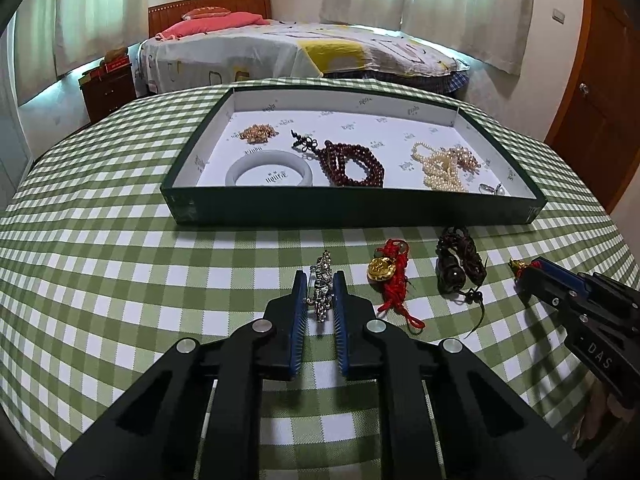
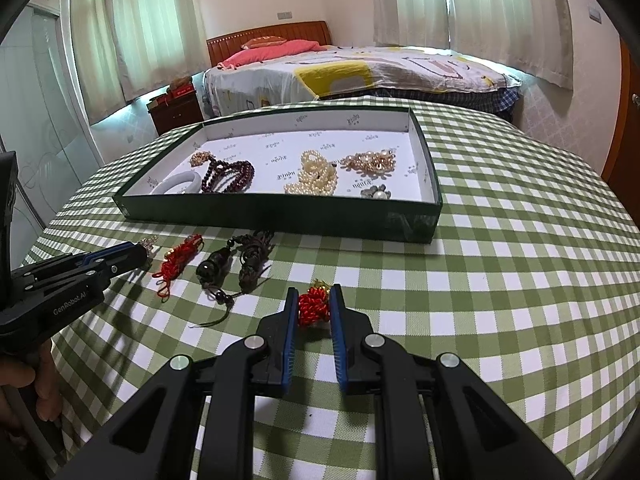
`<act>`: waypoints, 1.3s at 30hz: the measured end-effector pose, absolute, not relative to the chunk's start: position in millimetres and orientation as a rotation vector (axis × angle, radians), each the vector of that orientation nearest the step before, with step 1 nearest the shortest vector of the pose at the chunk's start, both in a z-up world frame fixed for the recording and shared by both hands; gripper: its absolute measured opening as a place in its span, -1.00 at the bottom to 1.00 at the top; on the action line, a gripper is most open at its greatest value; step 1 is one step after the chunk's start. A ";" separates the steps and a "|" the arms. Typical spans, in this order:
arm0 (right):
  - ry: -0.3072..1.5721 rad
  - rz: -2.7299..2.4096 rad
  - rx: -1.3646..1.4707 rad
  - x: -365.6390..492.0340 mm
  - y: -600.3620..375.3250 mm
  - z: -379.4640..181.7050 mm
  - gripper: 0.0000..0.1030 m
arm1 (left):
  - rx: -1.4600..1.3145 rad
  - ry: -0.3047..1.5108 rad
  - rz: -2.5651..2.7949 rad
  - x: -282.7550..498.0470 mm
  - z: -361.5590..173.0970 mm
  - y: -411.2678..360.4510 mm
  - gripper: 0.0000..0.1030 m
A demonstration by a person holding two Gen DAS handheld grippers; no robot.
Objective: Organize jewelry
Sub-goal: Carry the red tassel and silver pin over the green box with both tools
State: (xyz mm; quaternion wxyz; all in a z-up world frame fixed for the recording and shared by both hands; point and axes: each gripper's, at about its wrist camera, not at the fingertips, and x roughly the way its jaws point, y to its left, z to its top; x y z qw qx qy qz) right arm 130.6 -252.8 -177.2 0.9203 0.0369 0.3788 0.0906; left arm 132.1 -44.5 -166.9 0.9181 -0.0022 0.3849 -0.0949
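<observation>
Left wrist | checked tablecloth (image 1: 120, 280), bed (image 1: 280, 52) | left gripper (image 1: 320, 286) grasping brooch (image 1: 322, 288)

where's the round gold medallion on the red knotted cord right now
In the left wrist view the round gold medallion on the red knotted cord lies on the green checked tablecloth, before the dark green tray, between the silver rhinestone brooch and the dark brown beaded tassel.

Left claw (image 1: 320, 296) clamped on a silver brooch (image 1: 322, 288)

On the checked bench (image 1: 120, 260), a red-and-gold charm (image 1: 386, 276) and dark beaded tassel (image 1: 458, 266) lie before the green tray (image 1: 352, 208); right claw (image 1: 524, 270) pinches a red ornament (image 1: 517, 267).
</observation>
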 end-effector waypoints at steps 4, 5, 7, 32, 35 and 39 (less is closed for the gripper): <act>0.761 0.187 0.070 128.3 -251.2 -170.9 -0.68 | -0.006 0.772 -0.196 128.4 -160.4 -42.0 -0.74; 0.757 0.188 0.069 127.7 -250.9 -169.7 -0.68 | -0.006 0.765 -0.195 127.2 -158.4 -41.5 -0.74; 0.749 0.187 0.065 126.8 -250.3 -167.1 -0.68 | -0.007 0.755 -0.194 125.4 -155.0 -40.1 -0.74; 0.634 0.191 0.063 133.3 -244.0 -118.8 -0.68 | -0.044 0.648 -0.193 124.5 -105.3 -32.5 -0.74; 0.614 0.194 0.053 141.8 -241.6 -110.7 -0.68 | -0.053 0.643 -0.193 132.5 -99.9 -31.1 -0.74; 0.583 0.199 0.035 154.3 -238.4 -99.2 -0.68 | -0.067 0.632 -0.198 145.3 -91.7 -31.5 -0.74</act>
